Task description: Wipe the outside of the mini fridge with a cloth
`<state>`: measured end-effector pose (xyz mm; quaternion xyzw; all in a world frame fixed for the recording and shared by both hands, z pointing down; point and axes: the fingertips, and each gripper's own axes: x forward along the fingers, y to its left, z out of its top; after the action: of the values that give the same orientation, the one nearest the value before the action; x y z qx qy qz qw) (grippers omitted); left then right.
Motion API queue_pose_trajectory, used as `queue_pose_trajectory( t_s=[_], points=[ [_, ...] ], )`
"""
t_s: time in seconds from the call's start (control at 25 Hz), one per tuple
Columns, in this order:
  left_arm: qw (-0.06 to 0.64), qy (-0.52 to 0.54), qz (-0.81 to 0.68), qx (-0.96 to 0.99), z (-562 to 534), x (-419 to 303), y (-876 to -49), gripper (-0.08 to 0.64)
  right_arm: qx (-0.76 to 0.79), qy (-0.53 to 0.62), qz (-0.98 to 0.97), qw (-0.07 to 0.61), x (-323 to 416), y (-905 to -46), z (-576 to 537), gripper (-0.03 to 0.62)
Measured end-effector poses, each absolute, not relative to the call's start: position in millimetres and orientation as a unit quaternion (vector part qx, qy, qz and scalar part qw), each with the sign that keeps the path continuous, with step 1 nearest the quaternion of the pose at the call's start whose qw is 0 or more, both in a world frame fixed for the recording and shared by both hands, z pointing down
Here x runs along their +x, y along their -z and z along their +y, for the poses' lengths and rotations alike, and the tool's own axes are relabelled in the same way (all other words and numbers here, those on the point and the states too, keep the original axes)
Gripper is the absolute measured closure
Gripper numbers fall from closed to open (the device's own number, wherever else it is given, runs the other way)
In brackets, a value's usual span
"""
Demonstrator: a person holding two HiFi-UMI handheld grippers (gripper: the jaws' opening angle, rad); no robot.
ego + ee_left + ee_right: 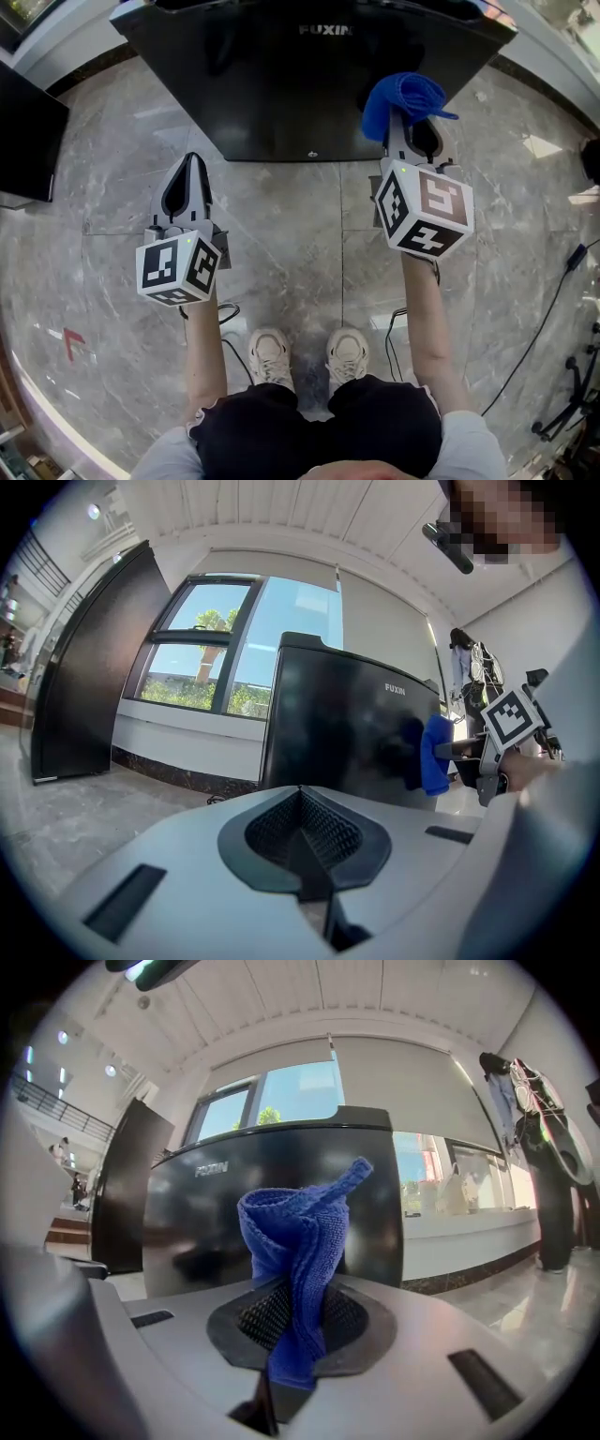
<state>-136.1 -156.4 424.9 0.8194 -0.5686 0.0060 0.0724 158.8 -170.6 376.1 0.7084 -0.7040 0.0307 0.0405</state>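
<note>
1. Ahead of my feet in the head view, the fridge (pixel 309 84) stands on the floor (pixel 281 244) with its black front facing me. The right gripper (pixel 409 127) is up at that front, near its right edge. It pinches the cloth (pixel 403 98), which bunches out past the jaw tips toward the panel. The left gripper (pixel 190 178) hangs lower and to the left, short of the fridge.

2. Through the left gripper view, the jaws are pressed together with nothing between them. The fridge rises ahead and a little to the right. The cloth (pixel 436 754) shows against the right side of the front, with its dark reflection just beside it. I cannot tell whether cloth and panel are touching.

3. Through the right gripper view, the jaws are clamped on the lower part of the cloth. The rest stands up as a twisted fold with one corner poking up and right. The fridge front fills the space behind it, straight ahead along the jaws.

4. My read is that the right gripper is much the nearer one, and the panel lies dead ahead on its jaw axis. The next move calls for pressing forward until the fold flattens. Most of the front lies to the cloth's left, so I would then sweep that way. The cloth is bunched narrow, so the jaw tips could meet the panel first.
</note>
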Motion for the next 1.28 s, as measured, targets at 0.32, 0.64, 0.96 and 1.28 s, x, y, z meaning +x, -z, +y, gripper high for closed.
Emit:
queue_pose_trajectory(
  t_s=[0.32, 0.64, 0.96, 1.28],
  points=[
    [0.069, -0.006, -0.567, 0.820, -154.8, -135.5, -421.1, 0.555, 0.755, -0.042, -0.654, 0.029, 211.8, -378.9, -167.2, 0.520],
    [0.069, -0.007, -0.569, 0.819, -153.9, -136.3, -420.5, 0.555, 0.788, -0.047, -0.614, 0.014, 251.9, -374.6, -162.5, 0.520],
    [0.071, -0.011, -0.568, 0.820, -156.8, -133.2, -425.4, 0.555, 0.812, -0.041, -0.582, 0.013, 276.4, -370.5, -158.7, 0.520],
    [0.074, -0.014, -0.570, 0.818, -156.7, -132.4, -428.8, 0.555, 0.799, -0.050, -0.599, -0.022, 264.1, -375.6, -146.8, 0.520]
  ],
)
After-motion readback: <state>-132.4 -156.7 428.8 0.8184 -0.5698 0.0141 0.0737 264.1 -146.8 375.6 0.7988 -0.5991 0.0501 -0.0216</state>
